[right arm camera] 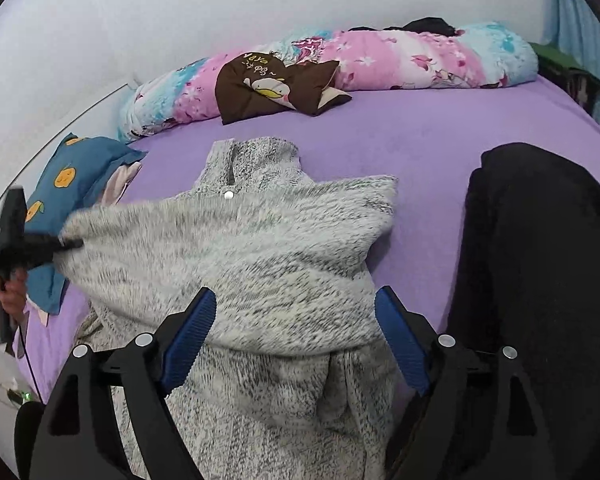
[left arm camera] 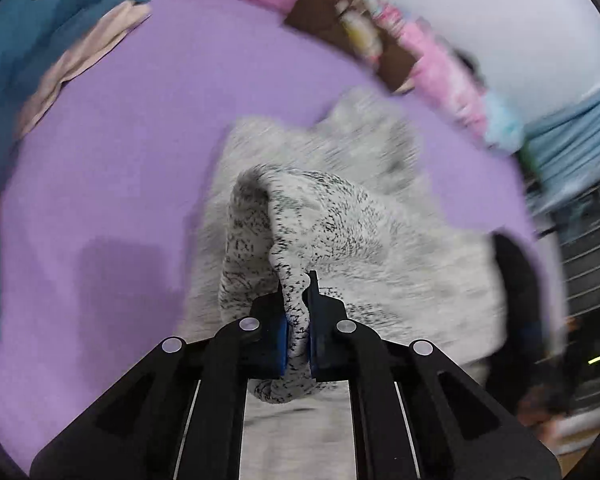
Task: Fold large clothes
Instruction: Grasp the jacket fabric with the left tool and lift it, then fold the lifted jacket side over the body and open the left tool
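Note:
A grey speckled knit sweater (right arm camera: 260, 248) lies spread on the purple bed sheet (right arm camera: 420, 144), collar toward the far side. My left gripper (left arm camera: 298, 292) is shut on a bunched fold of the sweater (left arm camera: 320, 216) and holds that fold lifted off the sheet. In the right wrist view the left gripper (right arm camera: 66, 245) sits at the sweater's left edge, pulling the fabric out sideways, with a hand below it. My right gripper (right arm camera: 296, 300) stands open above the sweater's near part, blue pads (right arm camera: 192, 340) wide apart, nothing pinched between them.
A black garment (right arm camera: 540, 264) lies on the sheet at the right. A rolled pink and blue floral quilt (right arm camera: 380, 60) and a brown cushion (right arm camera: 272, 88) line the far side. A blue pillow (right arm camera: 72, 184) sits at the left edge. White wall behind.

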Tool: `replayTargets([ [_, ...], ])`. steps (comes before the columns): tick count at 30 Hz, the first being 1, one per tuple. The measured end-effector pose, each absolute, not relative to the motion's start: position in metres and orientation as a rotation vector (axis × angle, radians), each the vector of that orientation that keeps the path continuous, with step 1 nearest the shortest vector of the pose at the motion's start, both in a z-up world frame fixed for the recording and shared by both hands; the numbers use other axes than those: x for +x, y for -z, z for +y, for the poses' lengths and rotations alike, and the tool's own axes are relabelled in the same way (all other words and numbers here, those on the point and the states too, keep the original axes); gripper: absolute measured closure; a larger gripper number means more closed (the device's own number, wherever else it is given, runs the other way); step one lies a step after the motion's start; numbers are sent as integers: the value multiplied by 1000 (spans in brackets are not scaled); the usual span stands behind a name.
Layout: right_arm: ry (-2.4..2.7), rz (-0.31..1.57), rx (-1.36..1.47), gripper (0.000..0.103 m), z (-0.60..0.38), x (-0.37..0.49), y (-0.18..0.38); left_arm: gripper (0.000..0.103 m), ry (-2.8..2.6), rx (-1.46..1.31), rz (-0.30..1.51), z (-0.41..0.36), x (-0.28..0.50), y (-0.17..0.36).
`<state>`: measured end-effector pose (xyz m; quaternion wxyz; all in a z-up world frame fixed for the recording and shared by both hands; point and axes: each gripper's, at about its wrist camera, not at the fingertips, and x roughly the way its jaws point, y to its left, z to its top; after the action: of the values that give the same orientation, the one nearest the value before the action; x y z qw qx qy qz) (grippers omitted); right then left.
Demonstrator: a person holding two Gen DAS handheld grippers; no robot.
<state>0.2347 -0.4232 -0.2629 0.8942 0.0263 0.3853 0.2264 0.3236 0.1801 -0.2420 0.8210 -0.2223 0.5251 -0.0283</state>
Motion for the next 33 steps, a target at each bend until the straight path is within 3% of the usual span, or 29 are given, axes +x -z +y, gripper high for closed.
replayTargets([
  [3, -454, 844, 23, 22, -412, 251, 281, 86, -10, -405, 1188, 178, 321, 282],
  [7, -432, 950, 20, 22, -404, 275, 319, 77, -20, -381, 1165, 170, 315, 276],
  [8, -423, 955, 18, 22, -404, 278, 326, 67, -25, -386, 1170, 170, 312, 271],
  [9, -419, 960, 12, 21, -403, 280, 331, 48, -27, -396, 1164, 172, 308, 268],
  [11, -410, 971, 0, 21, -404, 283, 340, 32, -47, -391, 1142, 177, 297, 254],
  [17, -408, 973, -20, 20, -402, 272, 334, 32, 2, -375, 1140, 178, 266, 246],
  [33, -612, 829, 18, 15, -446, 134, 285, 31, -20, -438, 1136, 201, 126, 268],
])
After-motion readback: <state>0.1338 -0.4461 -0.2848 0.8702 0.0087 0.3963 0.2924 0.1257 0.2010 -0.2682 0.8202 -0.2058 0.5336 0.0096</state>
